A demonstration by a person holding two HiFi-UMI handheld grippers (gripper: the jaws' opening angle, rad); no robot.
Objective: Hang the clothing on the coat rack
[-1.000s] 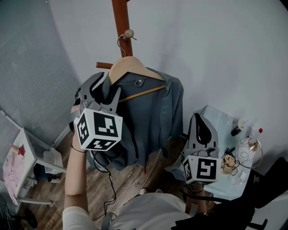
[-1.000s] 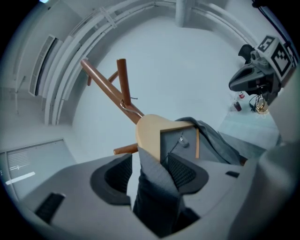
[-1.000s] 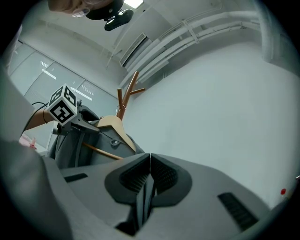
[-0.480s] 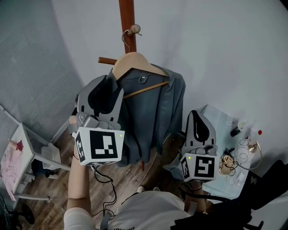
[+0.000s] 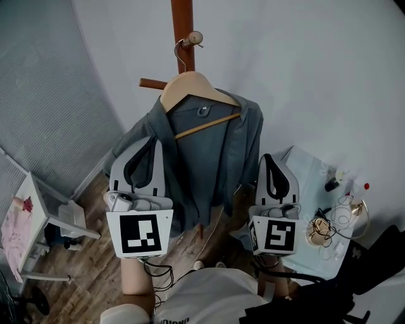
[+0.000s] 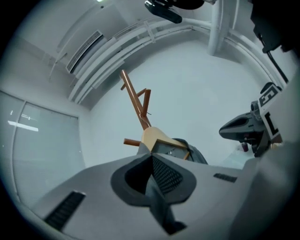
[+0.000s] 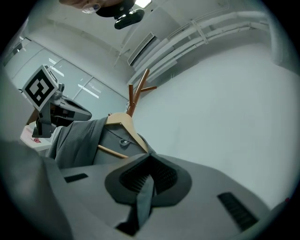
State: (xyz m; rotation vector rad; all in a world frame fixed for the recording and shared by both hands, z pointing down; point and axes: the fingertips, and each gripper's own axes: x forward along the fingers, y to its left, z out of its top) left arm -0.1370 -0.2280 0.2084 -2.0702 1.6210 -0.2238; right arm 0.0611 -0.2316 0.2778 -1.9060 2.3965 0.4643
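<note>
Head view: a grey collared shirt (image 5: pixel 212 152) is seen at centre on a pale wooden hanger (image 5: pixel 190 87), hooked over a brown wooden coat rack (image 5: pixel 182 19); no support is judged needed.
Left gripper view: the left gripper (image 6: pixel 152 158) is closed, empty.
Right gripper view: the right gripper (image 7: pixel 150 158) is closed on nothing.

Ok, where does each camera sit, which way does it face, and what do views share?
Head view: on the person's head, facing steeply down at the grey shirt, wooden hanger and coat rack; left hand-held gripper, right hand-held gripper and left forearm show.
Left gripper view: on that hand-held gripper, looking up along its shut jaws at the rack.
Right gripper view: on that hand-held gripper, along its shut jaws at the shirt.
Shared: all show the hanger; each gripper view catches the other hand-held gripper.
</note>
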